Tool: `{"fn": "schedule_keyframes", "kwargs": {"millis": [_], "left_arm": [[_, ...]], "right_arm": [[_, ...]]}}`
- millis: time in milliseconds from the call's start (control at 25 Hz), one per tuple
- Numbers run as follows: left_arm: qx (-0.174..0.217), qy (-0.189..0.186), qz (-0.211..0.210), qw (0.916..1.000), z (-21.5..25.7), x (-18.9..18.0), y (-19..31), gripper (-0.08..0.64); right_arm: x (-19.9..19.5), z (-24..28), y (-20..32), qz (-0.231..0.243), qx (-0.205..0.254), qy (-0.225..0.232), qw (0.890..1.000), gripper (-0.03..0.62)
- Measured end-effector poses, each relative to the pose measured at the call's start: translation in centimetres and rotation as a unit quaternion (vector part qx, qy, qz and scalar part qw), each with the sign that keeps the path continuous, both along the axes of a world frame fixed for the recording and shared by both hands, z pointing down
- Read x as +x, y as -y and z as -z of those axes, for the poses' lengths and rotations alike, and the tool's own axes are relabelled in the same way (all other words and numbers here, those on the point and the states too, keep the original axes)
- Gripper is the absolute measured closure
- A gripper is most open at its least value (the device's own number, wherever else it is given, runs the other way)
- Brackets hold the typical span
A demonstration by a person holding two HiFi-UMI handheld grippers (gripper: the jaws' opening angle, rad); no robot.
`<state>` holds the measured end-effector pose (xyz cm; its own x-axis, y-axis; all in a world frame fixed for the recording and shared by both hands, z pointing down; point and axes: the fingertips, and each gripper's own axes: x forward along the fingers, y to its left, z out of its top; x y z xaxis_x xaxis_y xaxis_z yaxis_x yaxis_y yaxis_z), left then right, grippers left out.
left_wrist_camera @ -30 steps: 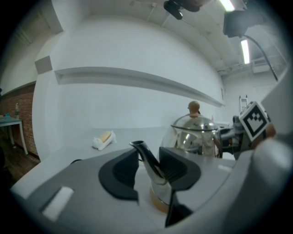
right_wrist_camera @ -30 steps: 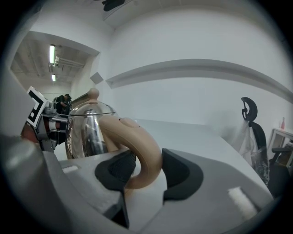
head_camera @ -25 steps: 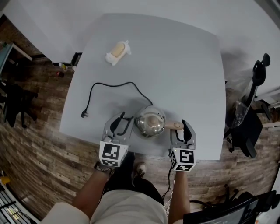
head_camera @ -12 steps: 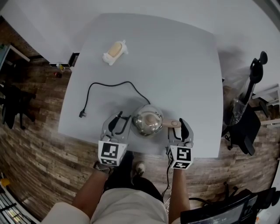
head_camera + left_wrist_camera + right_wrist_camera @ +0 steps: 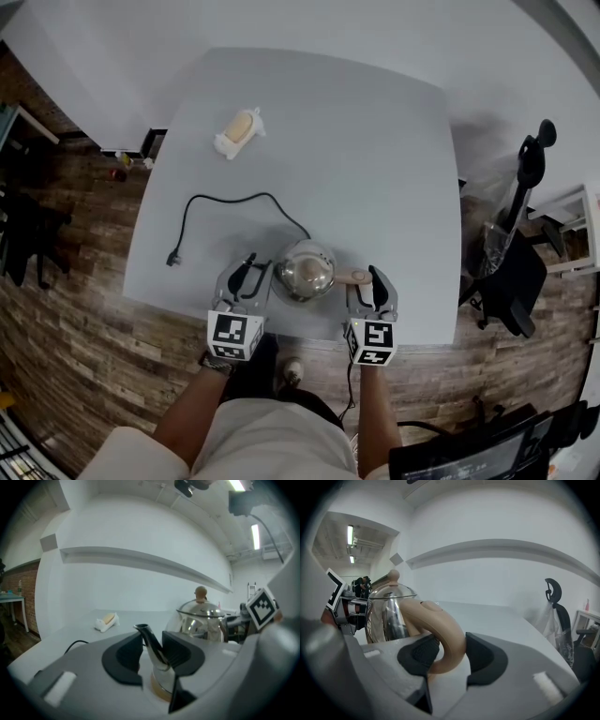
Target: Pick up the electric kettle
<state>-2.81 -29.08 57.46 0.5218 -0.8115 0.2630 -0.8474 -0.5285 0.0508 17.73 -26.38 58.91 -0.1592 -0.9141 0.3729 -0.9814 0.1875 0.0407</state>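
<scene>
A shiny steel electric kettle [image 5: 304,270] with a tan handle [image 5: 356,276] stands near the front edge of the grey table [image 5: 375,150]. My left gripper [image 5: 255,272] is at the kettle's left side. In the left gripper view the thin spout [image 5: 151,644] stands between the two black pads and touches both; these jaws have just been closing on it. My right gripper [image 5: 366,279] is at the kettle's right side. In the right gripper view the looped handle [image 5: 445,634] fills the gap between the pads of the right gripper [image 5: 452,651]. The kettle rests on the table.
A black power cord [image 5: 234,199] runs from the kettle to a plug [image 5: 172,258] near the table's left edge. A small white and yellow object [image 5: 236,131] lies at the far left. A black chair [image 5: 520,272] stands to the right of the table, on a wood floor.
The head view has shifted, so the table sits a little higher and further left in the picture. The kettle and both grippers keep their places on the table.
</scene>
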Motion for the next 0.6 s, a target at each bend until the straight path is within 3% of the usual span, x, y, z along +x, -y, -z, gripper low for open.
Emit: {"fn": "schedule_keyframes", "kwargs": {"millis": [240,600], "left_arm": [[0.0,-0.027,0.002,0.9996,0.19,0.28,0.05,0.431],[-0.017,-0.037,0.009,0.9991,-0.12,-0.03,0.22,0.437]], "right_arm": [[0.32,-0.2,0.02,0.001,0.006,0.008,1.0,0.417],[0.05,-0.26,-0.21,-0.007,-0.001,0.008,1.0,0.416]]}}
